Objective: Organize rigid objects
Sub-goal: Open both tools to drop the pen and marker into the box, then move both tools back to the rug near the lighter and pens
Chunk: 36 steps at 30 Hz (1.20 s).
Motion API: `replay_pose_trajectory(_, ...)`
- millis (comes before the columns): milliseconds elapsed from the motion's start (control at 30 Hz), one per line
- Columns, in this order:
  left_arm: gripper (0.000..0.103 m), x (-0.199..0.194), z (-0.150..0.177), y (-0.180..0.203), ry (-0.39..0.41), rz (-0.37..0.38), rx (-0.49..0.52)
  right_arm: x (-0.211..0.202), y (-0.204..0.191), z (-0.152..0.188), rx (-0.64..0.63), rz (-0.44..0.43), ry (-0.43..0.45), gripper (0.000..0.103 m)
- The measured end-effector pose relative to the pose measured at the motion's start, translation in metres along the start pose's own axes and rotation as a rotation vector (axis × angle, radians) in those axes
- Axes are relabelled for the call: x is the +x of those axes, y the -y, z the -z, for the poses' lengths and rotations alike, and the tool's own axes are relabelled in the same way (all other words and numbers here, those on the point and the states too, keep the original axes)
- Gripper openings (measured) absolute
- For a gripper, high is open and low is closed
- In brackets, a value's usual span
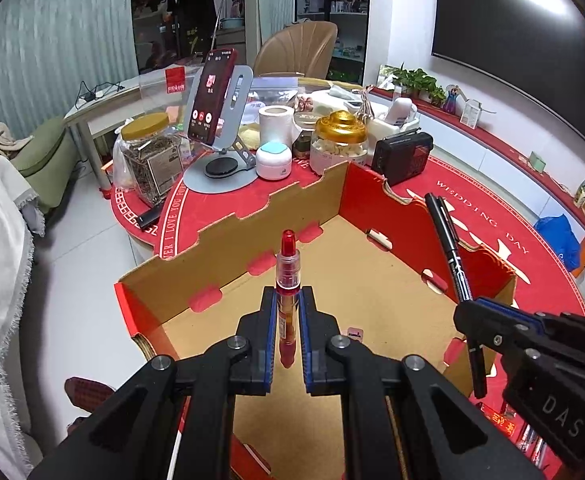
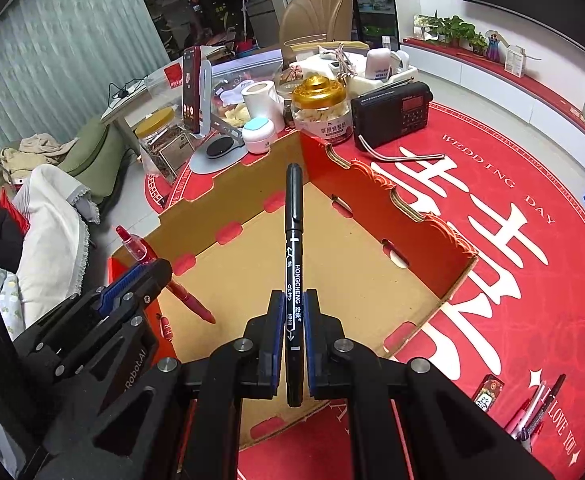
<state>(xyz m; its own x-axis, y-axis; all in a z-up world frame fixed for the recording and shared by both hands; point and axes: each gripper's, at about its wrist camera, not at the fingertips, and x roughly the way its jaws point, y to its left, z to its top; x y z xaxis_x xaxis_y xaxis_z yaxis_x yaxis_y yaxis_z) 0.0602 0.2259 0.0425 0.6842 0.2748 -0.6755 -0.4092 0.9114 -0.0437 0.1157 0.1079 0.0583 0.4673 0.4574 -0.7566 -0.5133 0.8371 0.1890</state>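
- My left claw (image 1: 288,312) clenches a red pen (image 1: 287,280), held near its middle, cap pointing up and away, over the cardboard box (image 1: 228,232) by its left wall.
- Risk, as I judge it: the grip sits on a slim, smooth barrel, so the pen could pivot or slip between the pads and drop tip-first, bouncing on the bare box floor or skipping over the low notched wall to the tiles beside the table.
- My right claw (image 2: 294,320) clenches a black marker (image 2: 293,264), cap forward, over the box's middle; the barrel reads "HONGCHENG" with Chinese characters and arrows.
- Risk, as I judge it: both claws hang close together over one box, so the marker's long free end could knock the red pen or my other claw if either swings inward; a release from up here could send it rolling to the far corner.
- The box sits at the table's near left edge; a hard push on its wall might shove it off.
- The red table mat (image 2: 512,208) reads "WEDDING DAY" along its right rim and "I LOVE YOU" near the front right edge, around large white characters.
- More pens (image 2: 540,412) lie at the mat's front right edge, not yet boxed.
- My claws carry "Robot.AI" and "DAS" lettering.
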Motion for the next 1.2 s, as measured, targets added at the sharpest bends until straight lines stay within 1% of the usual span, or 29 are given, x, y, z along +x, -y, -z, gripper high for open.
replay_pose_trajectory(100, 0.011, 0.006, 0.000, 0.003, -0.004, -0.011, 0.015, 0.007, -0.001, -0.001, -0.004, 0.009, -0.007, 0.010)
replay_pose_trajectory(367, 0.011, 0.024, 0.001, 0.001, -0.032, -0.023, 0.017, 0.029, 0.000, 0.002, 0.004, 0.017, -0.044, 0.010)
replay_pose_trajectory(500, 0.011, 0.026, 0.000, 0.004, -0.021, -0.025, 0.034, 0.038, 0.001, 0.003, 0.001, 0.025, -0.059, 0.010)
replay_pose_trajectory(567, 0.012, 0.027, 0.000, 0.008, -0.023, -0.017, 0.058, 0.044, 0.001, 0.003, 0.000, 0.031, -0.073, 0.010)
replay_pose_trajectory(600, 0.016, 0.029, 0.000, 0.010, -0.026, -0.024, 0.071, 0.048, 0.003, 0.004, 0.000, 0.032, -0.087, 0.010)
replay_pose_trajectory(633, 0.035, 0.030, 0.002, 0.010, -0.030, -0.022, 0.075, 0.050, 0.004, 0.004, 0.002, 0.029, -0.095, 0.010)
replay_pose_trajectory(667, 0.066, 0.031, 0.003, 0.009, -0.036, -0.022, 0.068, 0.051, 0.006, 0.005, 0.004, 0.028, -0.100, 0.010)
replay_pose_trajectory(700, 0.075, 0.031, 0.002, 0.008, -0.042, -0.026, 0.060, 0.050, 0.007, 0.006, 0.004, 0.030, -0.104, 0.010)
replay_pose_trajectory(733, 0.084, 0.028, -0.001, 0.005, -0.023, -0.052, 0.044, 0.050, 0.007, 0.006, 0.000, 0.030, -0.104, 0.012)
replay_pose_trajectory(767, 0.087, 0.024, -0.003, 0.001, 0.005, -0.055, 0.031, 0.047, 0.009, 0.007, -0.003, 0.045, -0.100, 0.015)
replay_pose_trajectory(800, 0.089, 0.023, -0.004, -0.002, 0.015, -0.063, 0.022, 0.045, 0.011, 0.007, -0.002, 0.053, -0.097, 0.029)
replay_pose_trajectory(833, 0.098, 0.023, -0.006, -0.006, 0.017, -0.074, 0.009, 0.042, 0.014, 0.007, 0.003, 0.075, -0.097, 0.050)
replay_pose_trajectory(867, 0.103, 0.022, -0.007, -0.011, 0.018, -0.079, -0.009, 0.038, 0.018, 0.006, 0.010, 0.093, -0.091, 0.059)
replay_pose_trajectory(900, 0.103, 0.023, -0.010, -0.018, 0.015, -0.054, -0.034, 0.034, 0.023, 0.006, 0.018, 0.099, -0.075, 0.070)
replay_pose_trajectory(933, 0.103, 0.025, -0.012, -0.021, 0.004, -0.035, -0.042, 0.025, 0.029, 0.005, 0.037, 0.079, -0.050, 0.083)
replay_pose_trajectory(967, 0.103, 0.026, -0.014, -0.023, -0.004, -0.008, -0.047, 0.020, 0.032, 0.005, 0.051, 0.062, -0.038, 0.088)
replay_pose_trajectory(1000, 0.103, 0.024, -0.015, -0.024, -0.003, 0.004, -0.047, 0.013, 0.035, 0.005, 0.064, 0.046, -0.027, 0.092)
replay_pose_trajectory(1067, 0.103, 0.016, -0.012, -0.019, 0.008, 0.021, -0.028, -0.004, 0.040, 0.009, 0.077, 0.028, -0.012, 0.092)
replay_pose_trajectory(1167, 0.103, -0.004, 0.000, -0.002, 0.001, 0.082, 0.030, -0.031, 0.050, 0.026, 0.079, 0.040, 0.002, 0.092)
replay_pose_trajectory(1200, 0.103, -0.015, 0.009, 0.009, -0.003, 0.116, 0.073, -0.039, 0.054, 0.032, 0.086, 0.044, 0.006, 0.092)
